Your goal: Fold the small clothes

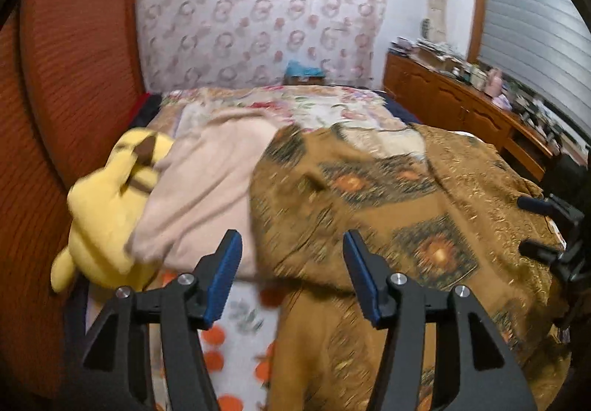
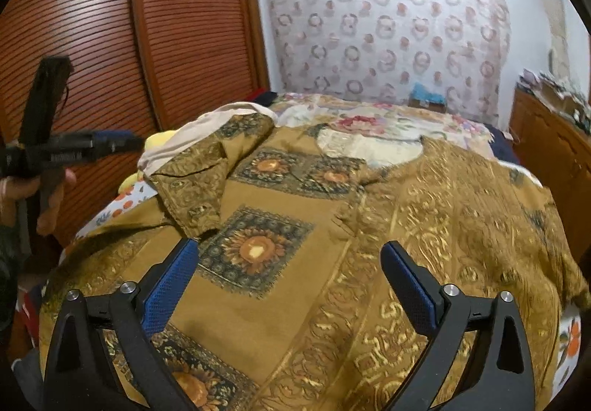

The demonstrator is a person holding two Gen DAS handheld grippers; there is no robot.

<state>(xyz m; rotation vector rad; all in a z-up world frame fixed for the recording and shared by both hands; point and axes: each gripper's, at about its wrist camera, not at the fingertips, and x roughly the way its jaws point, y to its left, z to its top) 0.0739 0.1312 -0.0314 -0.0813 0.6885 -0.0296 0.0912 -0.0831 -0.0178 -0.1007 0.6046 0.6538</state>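
A brown and gold patterned garment (image 2: 332, 233) with sunflower squares lies spread over the bed; it fills the right half of the left wrist view (image 1: 388, 196). One sleeve (image 2: 199, 174) lies folded over at its left side. My left gripper (image 1: 291, 244) is open and empty above the garment's left edge. It also shows at the left of the right wrist view (image 2: 110, 143), held in a hand. My right gripper (image 2: 290, 252) is open and empty, just above the middle of the garment. It shows at the right edge of the left wrist view (image 1: 532, 226).
A pale pink cloth (image 1: 207, 182) and a yellow plush toy (image 1: 110, 204) lie left of the garment. The bed has a floral sheet (image 1: 295, 108). A slatted wooden wardrobe (image 2: 110, 23) stands at the left, a cluttered wooden dresser (image 1: 461, 97) at the right.
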